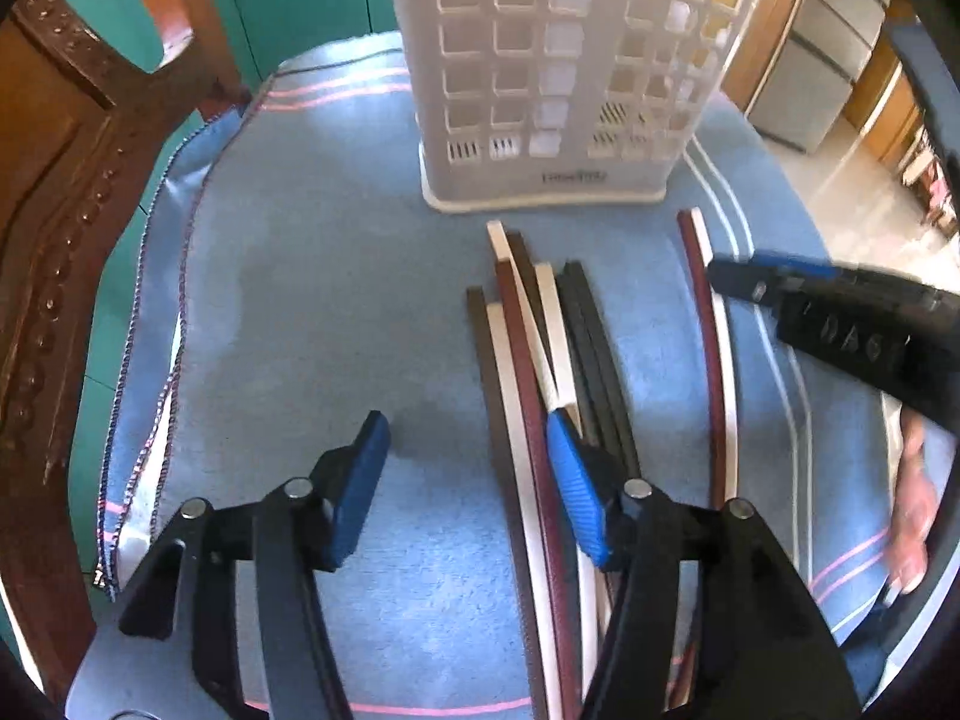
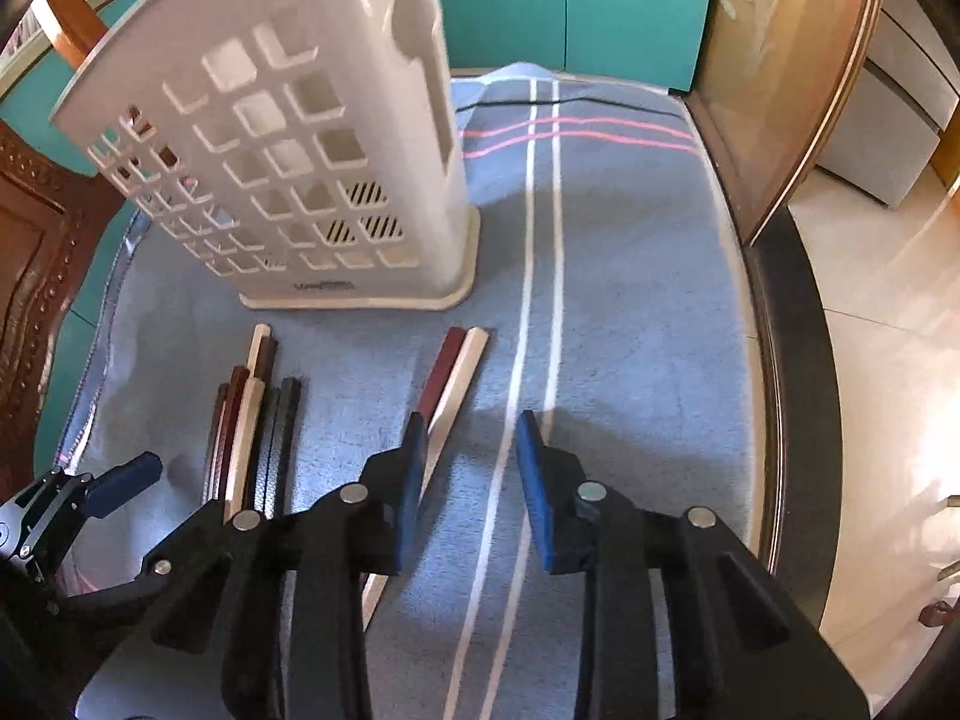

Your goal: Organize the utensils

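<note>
Left gripper [image 1: 465,450] is spread with nothing between its blue pads, just bare towel [image 1: 288,300]; its right pad [image 1: 573,480] hangs over the bunch of chopsticks [image 1: 540,324] lying flat, can't tell if it touches; right gripper [image 2: 471,450] is also apart and empty, left pad [image 2: 411,474] over a separate pair [image 2: 456,372] of one dark red and one cream stick; white holder [image 2: 288,150] stands upright just past the stick tips; wooden chair [image 1: 54,192] off to the left.
</note>
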A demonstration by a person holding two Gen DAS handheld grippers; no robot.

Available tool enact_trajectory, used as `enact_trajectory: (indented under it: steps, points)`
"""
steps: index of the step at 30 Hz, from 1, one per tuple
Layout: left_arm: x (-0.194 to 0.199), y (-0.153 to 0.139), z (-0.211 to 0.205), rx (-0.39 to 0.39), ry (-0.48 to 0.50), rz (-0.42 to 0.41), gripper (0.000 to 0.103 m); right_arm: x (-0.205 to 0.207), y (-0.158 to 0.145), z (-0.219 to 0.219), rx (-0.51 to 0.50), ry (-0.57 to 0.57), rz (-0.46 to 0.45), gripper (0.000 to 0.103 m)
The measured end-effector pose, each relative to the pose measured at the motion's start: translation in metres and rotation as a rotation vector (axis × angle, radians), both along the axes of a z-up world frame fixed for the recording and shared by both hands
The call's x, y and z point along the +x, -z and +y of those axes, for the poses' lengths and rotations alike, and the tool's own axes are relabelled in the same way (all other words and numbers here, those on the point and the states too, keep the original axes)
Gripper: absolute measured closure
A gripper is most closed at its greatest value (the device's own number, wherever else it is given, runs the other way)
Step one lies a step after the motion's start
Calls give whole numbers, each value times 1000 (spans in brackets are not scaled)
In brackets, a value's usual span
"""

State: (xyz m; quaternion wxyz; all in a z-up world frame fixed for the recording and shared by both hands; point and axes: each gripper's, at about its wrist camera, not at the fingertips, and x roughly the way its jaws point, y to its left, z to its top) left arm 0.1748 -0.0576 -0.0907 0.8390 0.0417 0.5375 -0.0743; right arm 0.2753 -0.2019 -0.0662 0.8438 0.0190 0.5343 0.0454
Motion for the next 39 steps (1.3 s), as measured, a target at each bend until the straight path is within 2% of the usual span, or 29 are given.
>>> enact_trajectory:
  steps: [1, 2, 7, 8, 9, 13, 16, 20, 22, 24, 25, 27, 28, 33, 37, 39]
  points:
    - [3, 1, -1, -12, 2, 9, 63, 1, 1, 0, -1, -3, -4, 65]
    - [4, 2, -1, -37, 5, 27, 78, 1, 2, 3, -1, -5, -5, 63]
    - [-7, -7, 13, -92, -9, 24, 83, -1, 8, 11, -4, -3, -13, 61]
    - [-8, -10, 17, -102, -14, 15, 90, -1, 8, 12, -5, -1, -15, 61]
    - [-5, -12, 28, -111, -14, 6, 93, -2, 8, 13, -7, 1, -16, 60]
    - [-9, -28, 44, -152, -26, -48, 93, -6, 10, 17, -13, 6, -21, 59]
    - [-9, -29, 53, -114, -60, -58, 93, -6, 13, 20, -22, 4, -22, 59]
    - [-5, -22, 62, -83, -105, -31, 93, -13, 12, 25, -14, -21, -26, 59]
    - [-4, -17, 70, -74, -113, -27, 89, -17, 13, 31, -26, -41, -28, 59]
    - [-3, -21, 73, -70, -109, -30, 73, -19, 15, 37, -37, -61, -26, 59]
    - [-5, -20, 68, -64, -108, -35, 68, -21, 16, 40, -50, -69, -31, 60]
    - [-9, -19, 67, -51, -103, -48, 57, -24, 16, 46, -65, -91, -38, 72]
    - [-9, -18, 66, -46, -100, -50, 55, -25, 16, 48, -75, -104, -41, 80]
    - [-10, -14, 63, -40, -104, -38, 51, -31, 13, 51, -74, -138, -34, 84]
    - [-9, -14, 64, -45, -107, -37, 50, -37, 2, 46, -49, -143, -54, 97]
    - [-8, -14, 66, -50, -109, -38, 49, -40, -8, 39, -17, -133, -69, 97]
